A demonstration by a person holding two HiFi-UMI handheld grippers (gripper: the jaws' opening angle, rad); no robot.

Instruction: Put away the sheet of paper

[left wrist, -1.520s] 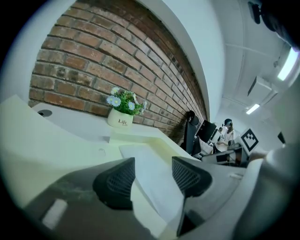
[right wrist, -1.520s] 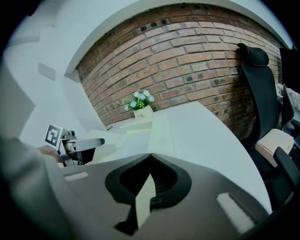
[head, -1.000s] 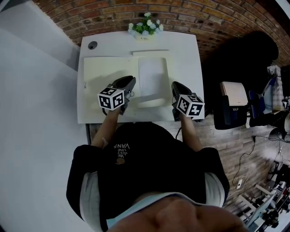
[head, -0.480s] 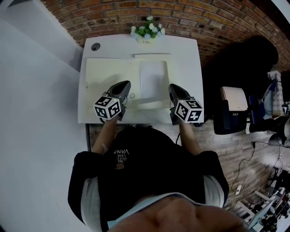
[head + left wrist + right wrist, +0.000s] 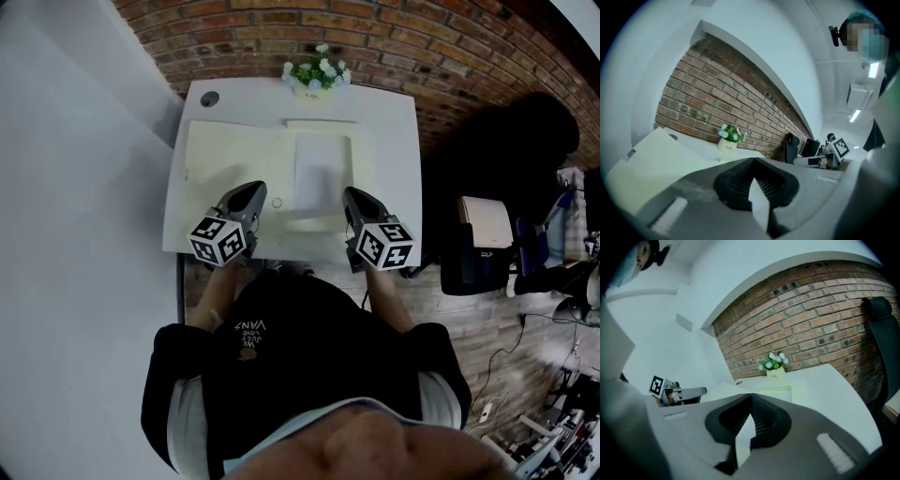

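The sheet of paper (image 5: pixel 323 169) lies flat on a cream mat (image 5: pixel 225 155) on the white table (image 5: pixel 389 141), between my two grippers. My left gripper (image 5: pixel 255 188) hovers over the mat's near part, left of the sheet, with its jaws shut and nothing in them (image 5: pixel 753 159). At the sheet's near right corner my right gripper (image 5: pixel 347 193) is also closed and empty (image 5: pixel 750 394). Neither touches the paper. Both point toward the brick wall.
A small pot of flowers (image 5: pixel 317 75) stands at the table's far edge against the brick wall (image 5: pixel 450 56). A narrow pale strip (image 5: pixel 322 122) lies beyond the sheet, and a small ring (image 5: pixel 277 202) sits on the mat. A black chair (image 5: pixel 478 234) is to the right.
Both grippers have drawn back toward the table's near edge and risen a little. The left jaws look narrower than a second ago. The sheet has not moved.
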